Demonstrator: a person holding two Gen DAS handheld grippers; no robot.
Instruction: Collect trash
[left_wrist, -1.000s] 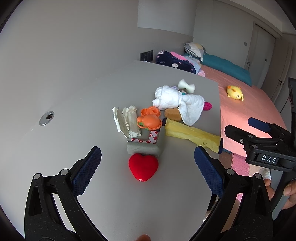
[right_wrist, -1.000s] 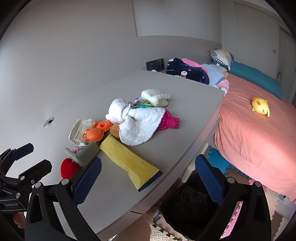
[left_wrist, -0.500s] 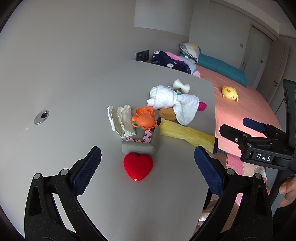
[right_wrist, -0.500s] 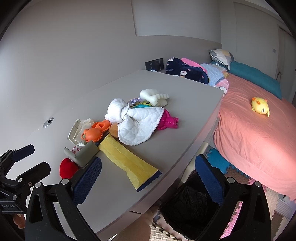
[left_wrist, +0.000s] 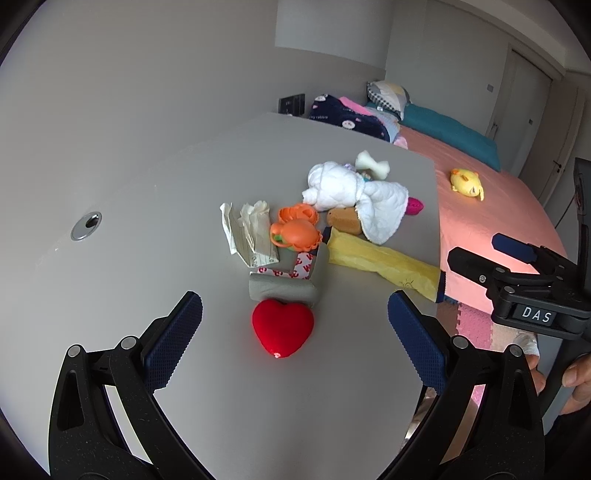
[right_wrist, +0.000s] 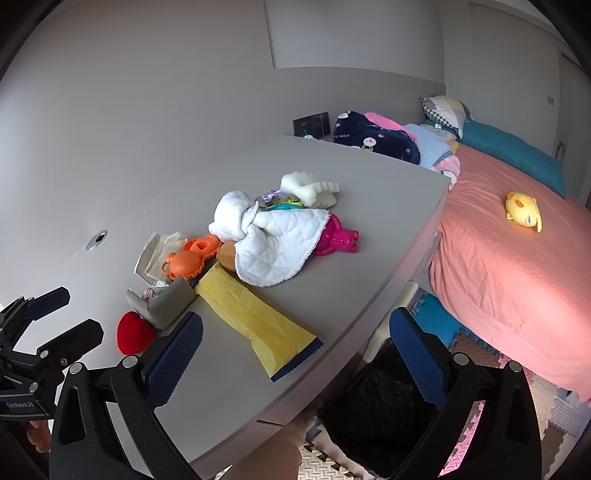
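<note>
Both grippers hover over the desk (left_wrist: 155, 177) with nothing in them, so to me this is the picking-a-target stage, before any grab. The left gripper (left_wrist: 294, 339) has its fingers spread wide, with the red heart (left_wrist: 283, 328) sitting right between them at about 12 o'clock. The right gripper (right_wrist: 295, 354) is spread wide too, hanging over the desk's near edge with the black-lined trash bin (right_wrist: 373, 410) on the floor at about 5 o'clock under it.

What counts as trash is a judgement call. My guesses: the crumpled paper wrapper (left_wrist: 248, 232) at roughly 11 o'clock from the heart, the yellow bag (right_wrist: 255, 314) lying flat toward the desk edge, and maybe the grey foam strip (left_wrist: 283, 288) touching the top of the heart. The orange toy (left_wrist: 295, 232), white quilted cloth (left_wrist: 373, 206), pink toy (right_wrist: 336, 240) and white bone (left_wrist: 371, 165) look like keepers, all piled close together.

Next move as I see it: the right gripper goes for the yellow bag, since it's nearest the bin. It's flat and thin, so the fingers need to come in low at an edge or it'll just slide. The wrapper is tucked against the orange toy, so careful not to drag that along.
</note>
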